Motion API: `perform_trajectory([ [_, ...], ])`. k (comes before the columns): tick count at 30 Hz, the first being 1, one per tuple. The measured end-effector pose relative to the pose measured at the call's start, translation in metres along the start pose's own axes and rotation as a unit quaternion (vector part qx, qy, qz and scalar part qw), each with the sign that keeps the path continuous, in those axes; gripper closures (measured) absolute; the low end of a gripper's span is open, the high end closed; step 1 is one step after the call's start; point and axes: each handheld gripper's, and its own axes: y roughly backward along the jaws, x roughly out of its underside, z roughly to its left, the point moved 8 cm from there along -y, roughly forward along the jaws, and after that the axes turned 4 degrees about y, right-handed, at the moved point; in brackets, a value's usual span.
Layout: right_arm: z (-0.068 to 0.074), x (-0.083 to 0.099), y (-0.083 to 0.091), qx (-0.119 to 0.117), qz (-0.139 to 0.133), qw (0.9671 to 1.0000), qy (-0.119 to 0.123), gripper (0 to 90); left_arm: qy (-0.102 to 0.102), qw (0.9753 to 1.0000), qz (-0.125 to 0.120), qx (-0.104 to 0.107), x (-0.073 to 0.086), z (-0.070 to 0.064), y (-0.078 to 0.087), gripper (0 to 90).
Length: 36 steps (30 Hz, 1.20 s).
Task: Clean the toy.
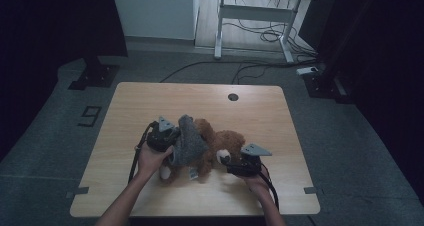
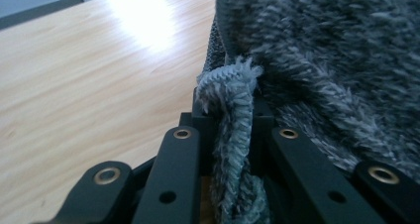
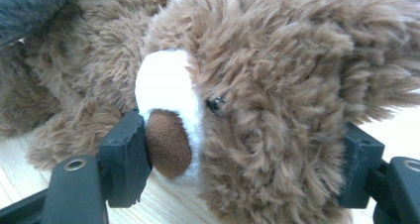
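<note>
Dim grey carpet surrounds a pale wooden tabletop [image 1: 150, 106], with a white desk frame and loose cables behind it. Near the front edge, about midway between the two front corners, lies a brown plush teddy bear [image 1: 225, 143] with a grey knitted garment [image 1: 189, 143] bunched over its body.

From where I stand, the person's left hand-held gripper [image 1: 167, 136] is clamped on the garment's edge: in the left gripper view a rolled, fuzzy grey hem [image 2: 233, 135] is pinched between the black jaws, with the rest of the knit rising to the right. The right hand-held gripper [image 1: 235, 166] holds the bear's head; the right gripper view shows one jaw pressed beside the brown nose on the white muzzle [image 3: 168, 110] and the other against the far side of the shaggy head, so it is closed around the head.

I judge the dressing to be partway along: the garment sits on the torso, but it looks rumpled rather than smoothed down, the head is bare, and I cannot tell whether the arms are through any sleeves. Pulling and straightening seem left to do.

The bear's fur is long and tufted, the muzzle short-piled, the nose smooth; the knit is soft, mottled and floppy.
</note>
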Motion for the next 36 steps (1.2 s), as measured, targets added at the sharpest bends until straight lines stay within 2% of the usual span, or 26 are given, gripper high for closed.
perform_trajectory([
  [5,0.000,0.000,0.000,-0.001,-0.002,1.0000,0.001,25.0,0.028,0.9995,0.011,-0.005,0.024,0.023,0.002,80.1],
  [9,0.000,0.000,0.000,-0.003,-0.002,1.0000,0.001,25.0,0.050,0.9985,0.019,-0.009,0.040,0.036,0.000,80.2],
  [11,0.000,0.000,0.000,-0.003,-0.001,1.0000,0.000,25.0,0.060,0.9979,0.022,-0.010,0.043,0.041,0.001,80.2],
  [13,0.000,0.000,0.000,-0.003,-0.002,1.0000,-0.001,25.0,0.061,0.9980,0.015,-0.011,0.038,0.040,0.007,80.2],
  [16,-0.001,0.000,0.001,-0.005,0.002,1.0000,-0.004,25.0,0.032,0.9993,-0.004,-0.020,0.019,0.029,0.017,80.2],
  [20,-0.001,0.000,0.001,-0.005,0.002,1.0000,-0.007,24.9,0.005,0.9998,-0.021,-0.005,-0.008,0.005,0.021,80.0],
  [25,-0.001,0.000,0.001,-0.005,0.002,0.9999,-0.008,24.9,-0.010,0.9989,-0.029,0.035,-0.034,-0.038,0.004,79.9],
  [30,-0.002,-0.001,0.000,-0.007,0.004,0.9999,-0.010,24.8,-0.035,0.9976,-0.029,0.053,-0.050,-0.077,-0.013,79.4],
  [31,-0.002,-0.001,0.000,-0.008,0.004,0.9999,-0.010,24.8,-0.041,0.9976,-0.026,0.051,-0.051,-0.082,-0.016,79.3],
  [34,-0.002,-0.001,0.000,-0.007,0.004,0.9999,-0.011,24.8,-0.065,0.9976,-0.015,0.020,-0.046,-0.084,-0.029,79.1],
  [36,-0.002,-0.001,0.000,-0.007,0.005,0.9999,-0.010,24.8,-0.064,0.9978,-0.012,0.016,-0.041,-0.079,-0.031,79.2],
])
